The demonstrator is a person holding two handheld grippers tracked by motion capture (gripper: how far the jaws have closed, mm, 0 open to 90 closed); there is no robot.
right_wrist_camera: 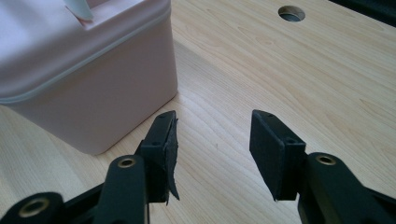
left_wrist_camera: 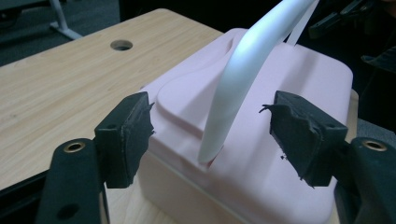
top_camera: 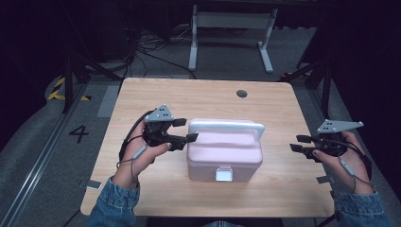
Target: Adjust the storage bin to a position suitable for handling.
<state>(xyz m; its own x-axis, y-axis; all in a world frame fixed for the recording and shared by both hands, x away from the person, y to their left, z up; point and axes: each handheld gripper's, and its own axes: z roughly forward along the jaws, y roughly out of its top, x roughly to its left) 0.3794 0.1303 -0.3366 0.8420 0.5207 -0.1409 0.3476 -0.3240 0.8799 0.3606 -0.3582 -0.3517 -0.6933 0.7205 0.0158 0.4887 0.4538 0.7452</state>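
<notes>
Handle [left_wrist_camera: 243,70] top cut off by frame edge in left gripper view; pink box [right_wrist_camera: 79,70] cropped top-left in right gripper view; latch [top_camera: 223,174] detail too small.

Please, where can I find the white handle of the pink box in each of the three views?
High view: white handle across the pink box, centre.
Left gripper view: handle rises at centre, between the open jaws.
Right gripper view: its tip, top left.
Shared landmark: table hole.

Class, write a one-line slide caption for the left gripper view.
Open left hand-held gripper straddles the white handle of a pink box.
</notes>
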